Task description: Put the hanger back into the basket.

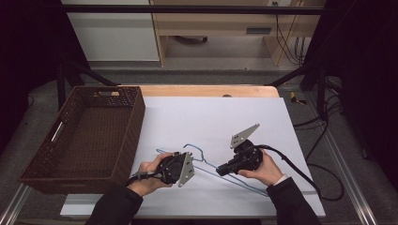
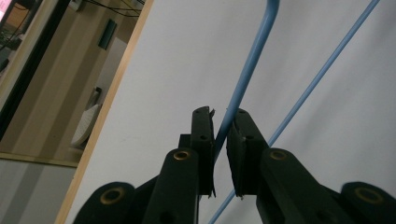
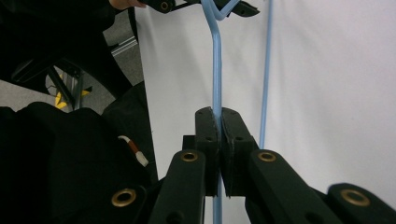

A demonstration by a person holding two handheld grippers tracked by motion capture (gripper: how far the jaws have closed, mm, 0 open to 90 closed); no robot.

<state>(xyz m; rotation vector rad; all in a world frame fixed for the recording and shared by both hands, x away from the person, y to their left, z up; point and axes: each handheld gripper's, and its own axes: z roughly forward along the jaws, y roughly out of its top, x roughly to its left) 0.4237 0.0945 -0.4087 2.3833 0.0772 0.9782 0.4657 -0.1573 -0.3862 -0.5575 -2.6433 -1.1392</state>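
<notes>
One blue wire hanger (image 1: 220,171) lies flat on the white sheet (image 1: 211,117) covering the tabletop (image 1: 206,90), stretched from about 9 o'clock to 4 o'clock across the near half. Its hook (image 1: 193,149) points toward 12.

My left hand-held gripper (image 1: 159,165) sits at the hanger's 9 o'clock end. In the left gripper view the pads (image 2: 243,140) bracket one blue wire (image 2: 247,74) with a thin gap on the right side; I cannot tell if they press yet. A second wire (image 2: 322,74) runs just beside it, outside the jaws.

My right hand-held gripper (image 1: 220,171) is at about 3 o'clock of the left one, clamped on the hanger wire (image 3: 216,70); the pads (image 3: 208,135) meet on it. The other wire (image 3: 267,70) runs parallel, at 3 o'clock of the grip.

Around: one brown woven basket (image 1: 84,136) at 9 o'clock, on the tabletop's left edge, well apart from the hanger. Nothing lies between the basket and my left hand (image 1: 148,176). Two hands, two grippers, one cable (image 1: 300,173) trailing off at 4 o'clock.
</notes>
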